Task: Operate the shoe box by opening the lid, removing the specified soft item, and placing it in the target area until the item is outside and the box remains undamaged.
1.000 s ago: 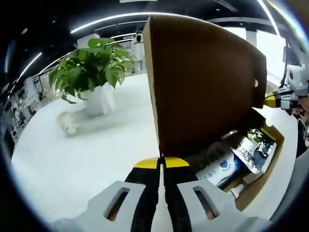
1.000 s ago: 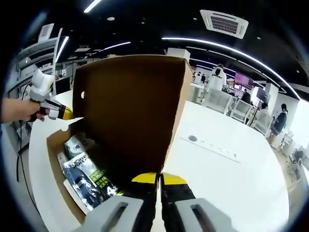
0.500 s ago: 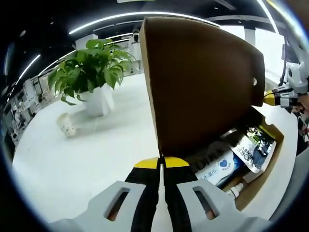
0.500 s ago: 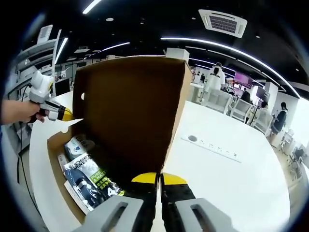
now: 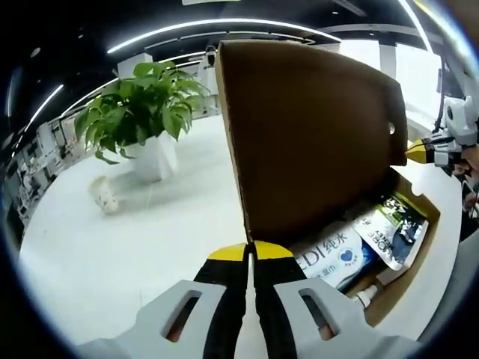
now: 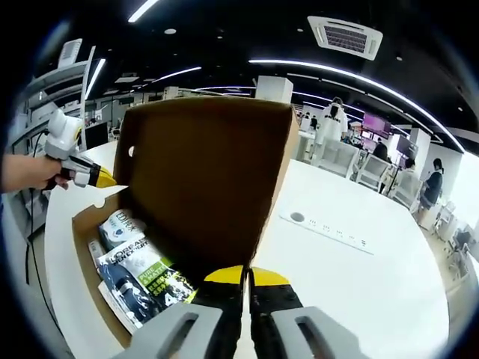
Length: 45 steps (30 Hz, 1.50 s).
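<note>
Pinching the raised lid (image 5: 314,142) from opposite ends, both tools have their yellow-tipped jaws pressed together on its cardboard edge: the left gripper (image 5: 251,252) at one end, the right gripper (image 6: 246,275) at the other. That lid stands roughly upright on its hinge, so the opening step looks done (or very nearly). The shoe box (image 6: 93,280) sits near the worktop's edge (image 6: 52,247) with its contents exposed: several soft printed pouches (image 6: 142,273) lying flat inside, none lifted out yet. Removal and placing are still to come, and one gripper must let go first, I'd judge.

The left gripper view takes in a potted plant (image 5: 138,112) further along the white worktop, with a small pale object (image 5: 105,196) beside it. The right gripper view instead offers a power strip (image 6: 329,228) on the worktop and people standing in the room beyond.
</note>
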Tool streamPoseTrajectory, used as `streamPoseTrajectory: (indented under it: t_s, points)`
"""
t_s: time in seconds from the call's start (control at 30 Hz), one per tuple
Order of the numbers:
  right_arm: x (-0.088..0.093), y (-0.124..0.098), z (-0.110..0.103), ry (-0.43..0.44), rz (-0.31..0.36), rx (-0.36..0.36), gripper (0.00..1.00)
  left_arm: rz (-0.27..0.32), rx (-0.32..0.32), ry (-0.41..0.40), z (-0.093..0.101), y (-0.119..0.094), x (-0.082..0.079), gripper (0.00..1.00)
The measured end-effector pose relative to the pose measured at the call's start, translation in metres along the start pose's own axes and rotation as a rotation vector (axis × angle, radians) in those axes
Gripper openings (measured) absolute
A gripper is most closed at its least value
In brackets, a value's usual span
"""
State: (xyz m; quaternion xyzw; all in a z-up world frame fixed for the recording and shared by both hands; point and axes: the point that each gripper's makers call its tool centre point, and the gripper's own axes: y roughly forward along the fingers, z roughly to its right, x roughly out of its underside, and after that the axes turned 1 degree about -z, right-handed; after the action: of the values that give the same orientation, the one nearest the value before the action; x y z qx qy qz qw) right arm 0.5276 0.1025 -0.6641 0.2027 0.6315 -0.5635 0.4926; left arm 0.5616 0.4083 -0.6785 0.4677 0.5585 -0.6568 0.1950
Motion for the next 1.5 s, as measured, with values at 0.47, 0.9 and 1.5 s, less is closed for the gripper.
streamPoseTrajectory:
  t_s: [0.47, 0.9, 1.5]
  points:
    - [0.007, 0.000, 0.001, -0.018, 0.004, 0.009, 0.00, 0.002, -0.002, -0.004, 0.001, 0.000, -0.005, 0.00]
    - [0.011, 0.003, 0.001, -0.001, -0.009, 0.005, 0.00, -0.005, -0.002, -0.012, -0.001, 0.000, -0.005, 0.00]
    - [0.007, 0.005, 0.004, 0.056, -0.019, -0.014, 0.00, -0.022, 0.001, -0.021, -0.002, 0.004, -0.008, 0.00]
